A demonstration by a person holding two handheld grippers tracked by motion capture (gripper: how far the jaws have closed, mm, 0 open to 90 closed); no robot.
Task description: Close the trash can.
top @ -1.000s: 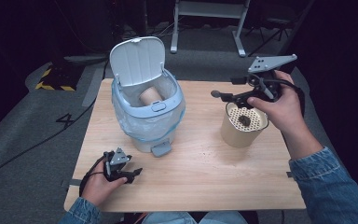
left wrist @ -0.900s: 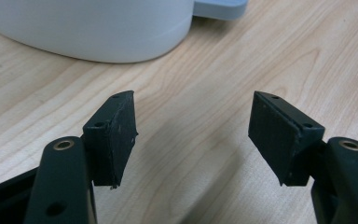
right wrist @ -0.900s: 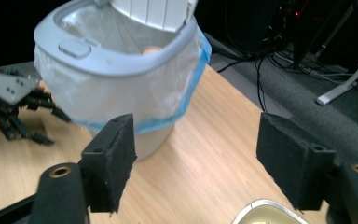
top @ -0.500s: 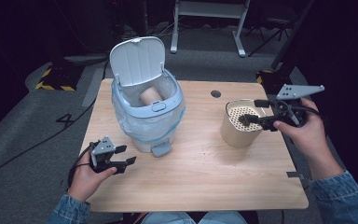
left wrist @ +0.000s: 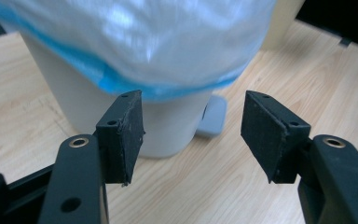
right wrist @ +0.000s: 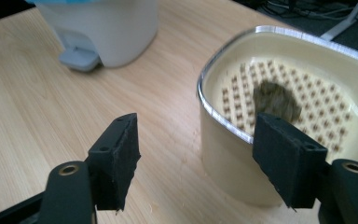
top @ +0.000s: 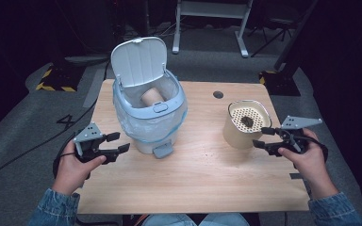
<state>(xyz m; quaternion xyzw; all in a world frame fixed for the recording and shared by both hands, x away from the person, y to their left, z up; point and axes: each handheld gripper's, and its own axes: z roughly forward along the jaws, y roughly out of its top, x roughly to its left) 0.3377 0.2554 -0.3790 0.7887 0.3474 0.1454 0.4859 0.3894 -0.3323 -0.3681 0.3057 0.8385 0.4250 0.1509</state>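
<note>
A pale blue and white pedal bin (top: 148,125) stands mid-table with its lid (top: 139,61) up, a plastic liner over the rim and a brown tube (top: 152,96) inside. My left gripper (top: 121,142) hovers just left of the bin's base (left wrist: 168,126). Its jaws have just closed a little but stand open (left wrist: 191,126) with nothing between them. At the right, a cream container (top: 231,134) holds a perforated insert with a dark lump (top: 247,121) on it. My right gripper (top: 260,137) is at its right side. Its jaws have just opened further (right wrist: 196,149) and straddle the container's wall (right wrist: 228,158) without touching it.
The bin's grey pedal (top: 162,150) sticks out toward the near side. A round cable hole (top: 218,94) sits near the table's far edge. Bare wood (top: 193,183) lies between the bin, the container and the near edge. A white desk frame (top: 207,28) stands behind.
My right gripper has come down from above the cream container to its near right side. My left gripper has lifted off the table and shifted left, away from the near edge.
</note>
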